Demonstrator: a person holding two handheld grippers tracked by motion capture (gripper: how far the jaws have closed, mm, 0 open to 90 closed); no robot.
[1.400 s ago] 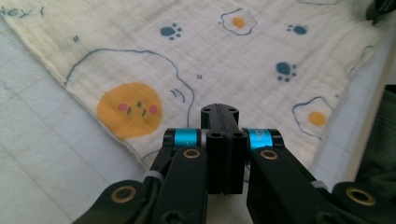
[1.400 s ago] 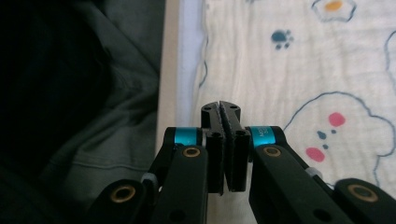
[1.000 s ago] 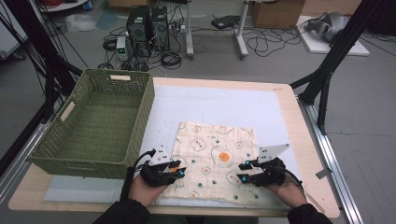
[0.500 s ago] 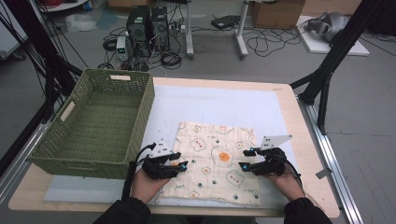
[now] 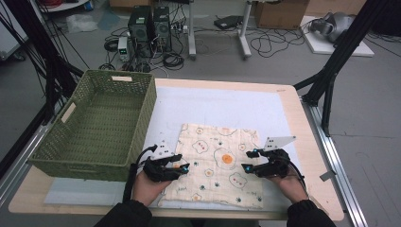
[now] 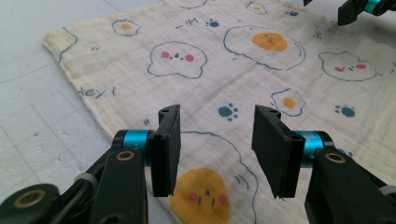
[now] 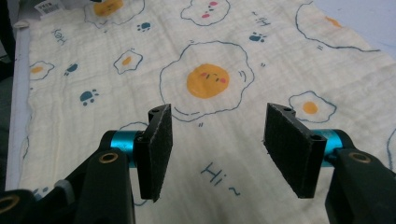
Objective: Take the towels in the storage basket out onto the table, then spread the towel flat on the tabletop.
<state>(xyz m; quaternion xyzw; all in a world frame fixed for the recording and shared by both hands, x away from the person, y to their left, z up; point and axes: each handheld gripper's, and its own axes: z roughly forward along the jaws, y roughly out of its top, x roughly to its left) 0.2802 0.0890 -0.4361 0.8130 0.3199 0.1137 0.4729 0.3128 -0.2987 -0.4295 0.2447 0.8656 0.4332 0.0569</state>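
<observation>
Table with white mat inspected from the high view; woven green basket standing at the left, hollow and unloaded, its right wall just beside the cloth. Cloth lying flat and spread on the mat at the near centre of the table, between the two tongs: cream muslin printed with fried eggs, paw prints and small faces. Judged light, limp and crinkle-textured, not slippery and not fragile; likely to sag and fold when lifted, so best taken at an edge or corner with a pinch of both layers of weave, one tong to each side. Left gripper held over the cloth's left border, right gripper over its right border; both released, jaws standing apart with nothing between them. Left gripper view: left gripper poised above a large egg print, cloth's far-left corner and bare mat visible, plus the tip of the other tong at top right. Right gripper view: right gripper above the lettering "Hi~", with a small label at the cloth's far corner, too small to make out from the high view. Basket and table layout confirmed from the high view alone.
</observation>
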